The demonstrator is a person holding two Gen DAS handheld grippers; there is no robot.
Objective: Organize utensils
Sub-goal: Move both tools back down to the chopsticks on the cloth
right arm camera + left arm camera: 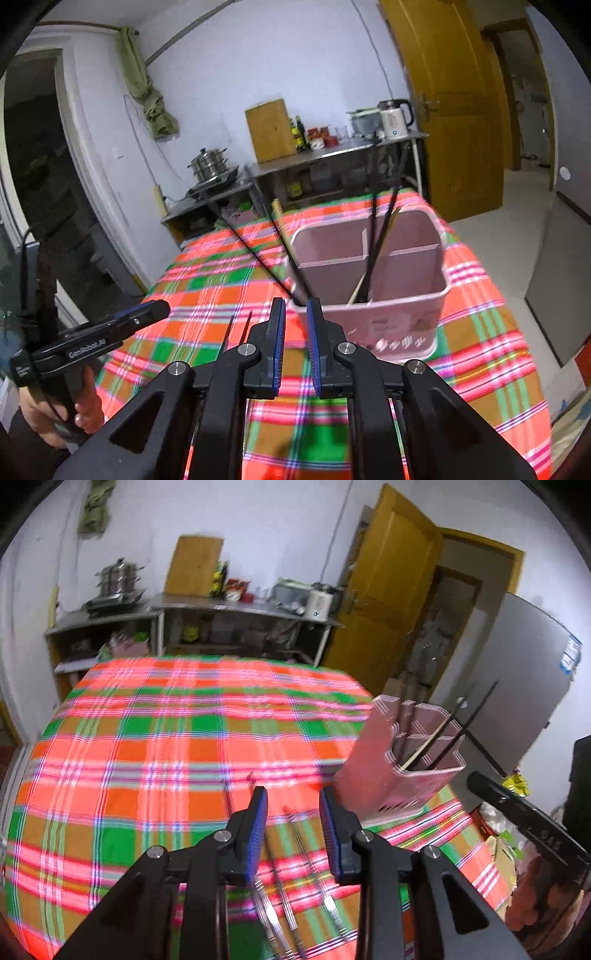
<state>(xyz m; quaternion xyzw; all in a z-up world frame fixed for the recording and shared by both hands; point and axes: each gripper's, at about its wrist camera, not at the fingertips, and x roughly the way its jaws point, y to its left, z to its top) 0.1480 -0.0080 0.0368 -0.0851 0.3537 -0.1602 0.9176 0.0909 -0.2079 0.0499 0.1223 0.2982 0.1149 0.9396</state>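
Observation:
A pink divided utensil holder (391, 760) stands at the right of the plaid table and holds black chopsticks (443, 731). My left gripper (292, 794) hovers open just left of it. Several metal utensils (295, 834) lie on the cloth beneath it, and nothing sits between its pads. In the right wrist view the holder (388, 325) is right in front of my right gripper (296, 302), whose jaws stand a narrow gap apart and empty. Black chopsticks (375, 221) lean in the compartments, with one pale chopstick (356, 291). Two dark chopsticks (229, 332) lie on the cloth at the left.
A hand (85, 406) holds the left gripper's handle at the left. Beyond the plaid tablecloth (147, 738) are steel shelves (240, 607) with pots and jars. A wooden door (388, 590) and a grey fridge (517, 664) stand to the right. The table edge drops off right of the holder.

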